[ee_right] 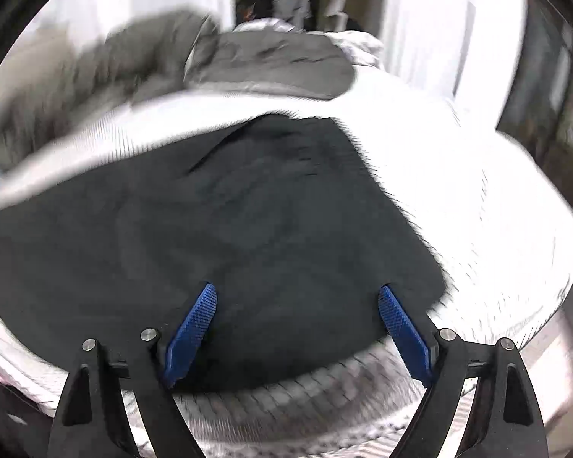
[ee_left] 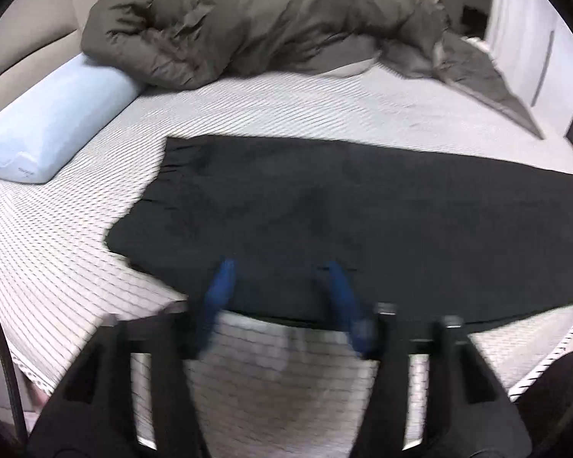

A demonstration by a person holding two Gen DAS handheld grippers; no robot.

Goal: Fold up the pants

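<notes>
Spread fingers [ee_left: 279,267], pants [ee_left: 343,213] lengthwise left-right

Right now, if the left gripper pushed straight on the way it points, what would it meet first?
Most likely the black pants lying flat on the bed; the left gripper, jaws open and empty, already points at their near edge. Depth is unclear.

Soft even indoor light, heavy motion blur in right wrist view, fisheye bending and dark vignette at edges

A big bed [ee_left: 324,114] with a white sheet with thin dark stripes fills the room. A crumpled grey-brown duvet [ee_left: 271,26] lies at its far side. A pale blue pillow [ee_left: 57,122] rests by the beige headboard [ee_left: 30,38]. White cupboards [ee_left: 534,57] stand behind.
</notes>
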